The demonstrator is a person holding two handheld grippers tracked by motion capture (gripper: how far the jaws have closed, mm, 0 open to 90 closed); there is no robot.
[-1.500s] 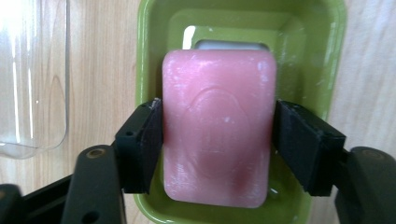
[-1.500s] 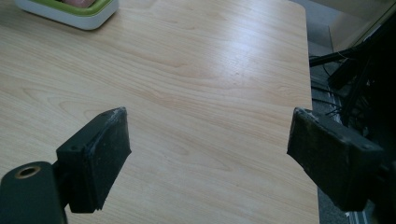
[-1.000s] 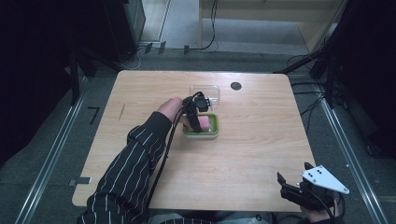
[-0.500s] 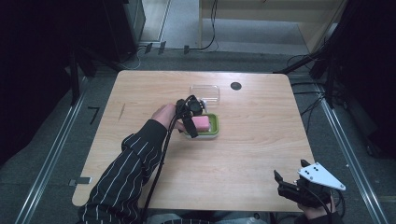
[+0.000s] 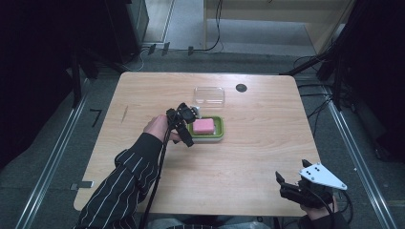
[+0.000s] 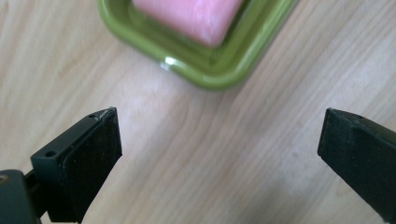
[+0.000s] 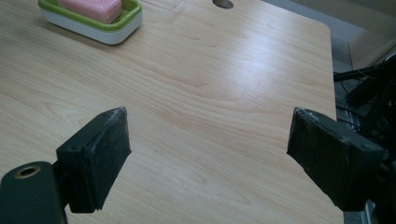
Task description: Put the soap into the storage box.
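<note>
Since the earlier frames the left gripper [image 5: 185, 125] has been pulling back from over the soap dish [image 5: 218, 135] toward the person's side and is now sitting just off the dish's near-left corner; the right gripper [image 5: 286, 187] has barely shifted, still hanging at the table's [image 5: 267, 109] near-right corner, well apart from the dish.

Left gripper view: the left gripper [image 6: 219, 144] is hovering above bare wood, its jaws standing wide apart with nothing between them; the dish's [image 6: 205, 70] green rim is lying just beyond them, not touching either jaw; the pink soap [image 6: 196, 16] is resting inside the dish.

High view: the dish is sitting near the table's middle, the soap [image 5: 204, 126] lying flat in it; a clear lid [image 5: 209, 95] is lying just behind the dish, apart from it; a small dark round spot [image 5: 241, 88] is showing on the wood behind and to the right of the dish, beside the lid; a striped sleeve [image 5: 122, 186] is reaching in toward the dish from the near-left.

Right gripper view: the right gripper [image 7: 208, 154] is holding its jaws spread wide, empty, over bare table; the dish [image 7: 93, 23] with its soap [image 7: 91, 8] is lying far ahead and to the left of the jaws; the dish's underside is showing white beneath the green rim.
</note>
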